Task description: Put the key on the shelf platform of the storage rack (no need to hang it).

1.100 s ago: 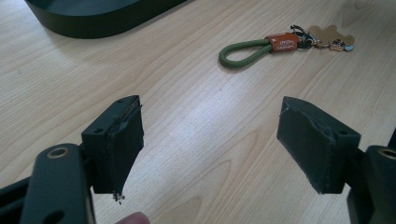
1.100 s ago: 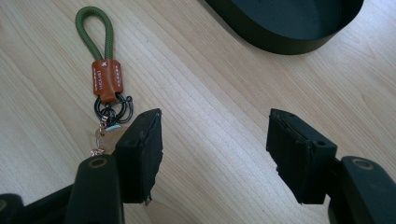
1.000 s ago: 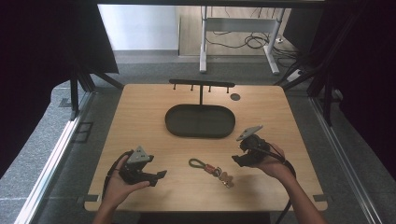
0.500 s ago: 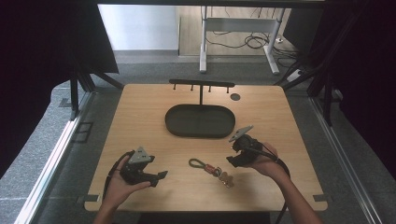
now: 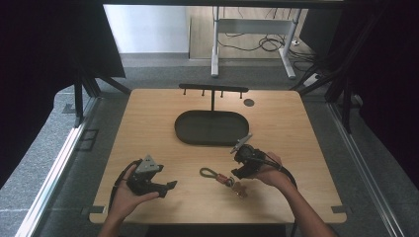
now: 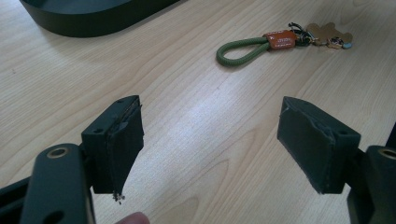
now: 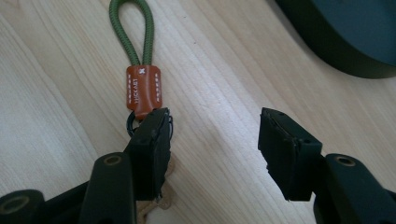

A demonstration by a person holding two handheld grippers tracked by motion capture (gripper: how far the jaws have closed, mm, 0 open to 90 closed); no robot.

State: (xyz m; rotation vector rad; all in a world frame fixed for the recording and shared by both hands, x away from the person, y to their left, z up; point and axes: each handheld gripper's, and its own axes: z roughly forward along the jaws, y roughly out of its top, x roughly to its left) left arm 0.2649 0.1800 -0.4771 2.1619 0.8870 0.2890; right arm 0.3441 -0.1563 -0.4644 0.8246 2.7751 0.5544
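Counter (image 5: 148, 113): I see a pale wood top carrying everything, with most of its surface bare, so both of my hands have room to work near the front edge.
Tray (image 5: 211, 127): a dark oval tray lies toward the far middle, well apart from the work; I judge it a likely drop spot, as nothing is in it.
Rack (image 5: 213, 90): a black bar with small pegs stands just behind the tray, untouched.
Left gripper (image 5: 169, 186): I hold it low at the front left, jaws spread wide with nothing between them, pointed toward the keychain; I judge it is parked there to wait.
Right gripper (image 7: 212, 144): it hangs over the charm end of the keychain, jaws wide apart and gripping nothing. One jaw sits on top of the ring and the tan charm, the other over bare wood, so it is not yet centred for a pinch.
Keychain (image 5: 221, 177): it lies flat at the front middle, between the two grippers, its green cord loop (image 7: 132, 32) pointing away from the right gripper.
Orange tag (image 7: 143, 88): it clamps the cord just beyond the covering jaw.
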